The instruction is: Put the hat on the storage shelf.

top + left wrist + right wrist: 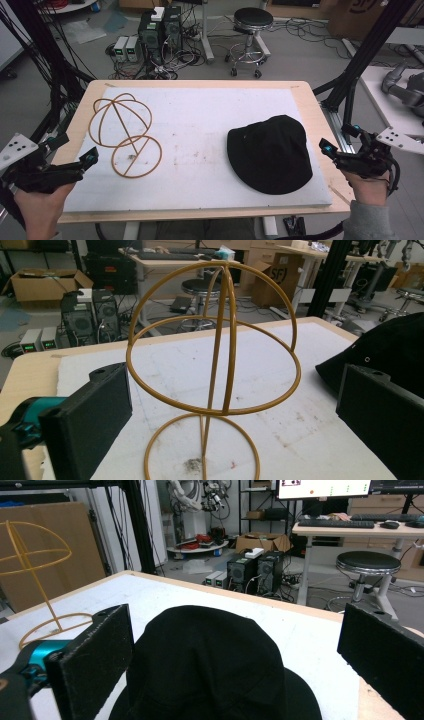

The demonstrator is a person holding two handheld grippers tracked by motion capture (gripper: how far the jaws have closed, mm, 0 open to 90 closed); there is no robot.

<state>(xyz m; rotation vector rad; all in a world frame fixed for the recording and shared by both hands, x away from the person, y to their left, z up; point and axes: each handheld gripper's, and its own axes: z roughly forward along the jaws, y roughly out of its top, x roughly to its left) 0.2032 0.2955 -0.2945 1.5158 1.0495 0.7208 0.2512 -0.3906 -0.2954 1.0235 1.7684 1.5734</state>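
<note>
Tabletop [305,100] first: I count one, a pale wooden board with one white mat [200,125] covering most of it, stained with a few small marks near the middle.

On that mat I see two things. One black bucket hat [270,152] lies crown up toward the right edge of the tabletop, its brim flat on the mat and reaching close to the near right corner. From my right gripper view the hat [210,665] sits straight ahead between the jaws and just beyond them, untouched. One golden wire hat stand [125,135] stands upright toward the left edge, well apart from the hat: one round base ring on the mat, one straight stem, and a dome of crossing hoops on top. My left gripper view looks straight at the stand [220,365], with a dark smudge on the mat inside its base ring.

Two grippers, one in each hand. My left gripper [75,155] hovers at the left edge of the tabletop, jaws spread wide and holding nothing, aimed at the stand. My right gripper [340,137] hangs just off the right edge, jaws likewise wide and empty, facing the hat.
</note>
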